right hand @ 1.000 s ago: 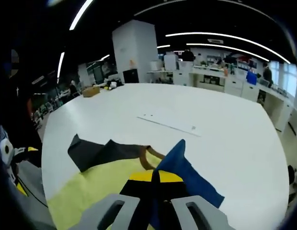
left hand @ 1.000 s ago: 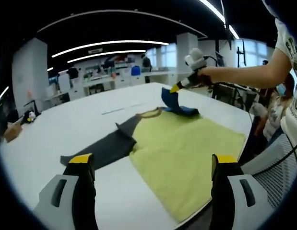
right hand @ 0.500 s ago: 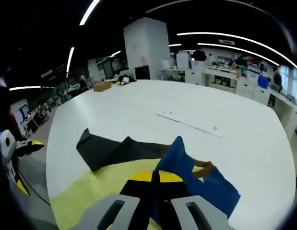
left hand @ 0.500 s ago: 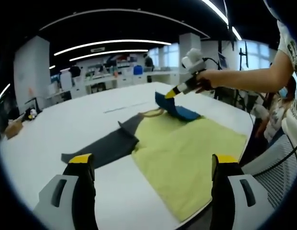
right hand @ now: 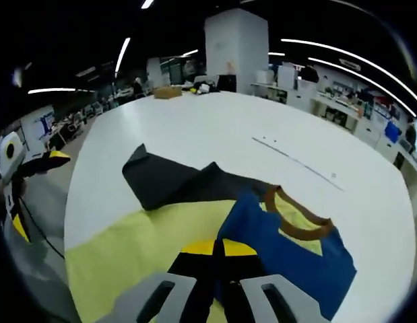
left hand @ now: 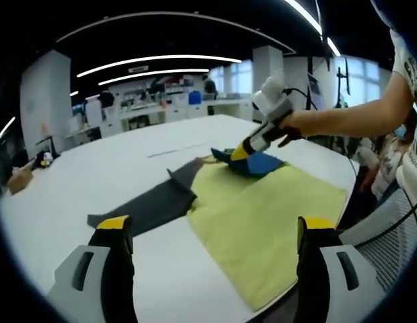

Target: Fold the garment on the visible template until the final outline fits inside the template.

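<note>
Progress: while the blue sleeve [right hand: 289, 252] lies folded onto the yellow body [left hand: 262, 215], the grey sleeve [left hand: 144, 208] remains spread.
Right tongs [right hand: 218, 250]: clamped on the blue sleeve.
Left tongs [left hand: 215, 232]: wide, empty.

Matt cloth garment [left hand: 262, 215] on smooth white table [left hand: 93, 175]

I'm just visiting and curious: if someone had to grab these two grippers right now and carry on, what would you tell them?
Right gripper: shut on the blue sleeve, which it has carried in and lowered over the yellow body of the garment near the brown collar.
Left gripper: open, holding nothing, hovering at the near edge of the white table.
The dark grey sleeve lies spread flat, out to the side.
Done: blue sleeve nearly folded in.
Left: release it flat, fold the grey sleeve in, then fold the body. I can't make out the template outline from here.
</note>
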A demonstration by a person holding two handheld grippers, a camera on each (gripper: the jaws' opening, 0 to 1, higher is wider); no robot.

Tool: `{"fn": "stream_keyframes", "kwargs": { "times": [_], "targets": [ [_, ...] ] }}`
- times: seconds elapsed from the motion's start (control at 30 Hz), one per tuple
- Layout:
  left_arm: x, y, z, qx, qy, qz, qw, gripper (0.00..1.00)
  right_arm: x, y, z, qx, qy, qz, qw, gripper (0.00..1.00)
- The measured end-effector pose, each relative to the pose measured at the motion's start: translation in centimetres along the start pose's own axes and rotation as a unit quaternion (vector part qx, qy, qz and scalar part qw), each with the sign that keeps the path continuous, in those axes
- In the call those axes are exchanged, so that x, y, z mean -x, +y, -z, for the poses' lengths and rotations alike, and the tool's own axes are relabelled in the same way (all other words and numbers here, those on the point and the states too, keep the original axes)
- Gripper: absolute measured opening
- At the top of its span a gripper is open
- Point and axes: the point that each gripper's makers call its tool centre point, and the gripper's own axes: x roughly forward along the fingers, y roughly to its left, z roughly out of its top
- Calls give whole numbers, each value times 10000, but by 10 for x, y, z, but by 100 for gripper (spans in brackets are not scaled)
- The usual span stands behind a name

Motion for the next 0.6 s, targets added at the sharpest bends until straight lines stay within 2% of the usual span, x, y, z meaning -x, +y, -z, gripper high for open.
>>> {"fn": "stream_keyframes", "kwargs": {
  "times": [0.2, 0.23, 0.33, 0.4, 0.47, 0.6],
  "targets": [
    [1, -2, -3, 31, -20, 17, 10000, 99, -18, 15, 12, 57, 130, 0, 9999, 0],
    [1, -2, -4, 21, -23, 17, 10000, 99, -23, 15, 12, -13, 114, -27, 9999, 0],
    [1, -2, -6, -4, -45, 25, 10000, 99, -28, 21, 12, -802, 17, -152, 9967, 0],
    [1, -2, -6, -4, -53, 17, 10000, 99, -36, 19, 13, -902, -44, -241, 9956, 0],
    [3, 0, -4, 1, -41, -7, 10000, 99, -31, 27, 21, -1060, 65, -322, 9938, 0],
    [6, 3, -4, -3, -45, -69, 10000, 99, -28, 26, 23, -1133, 1, -304, 9931, 0]
  ]
}}
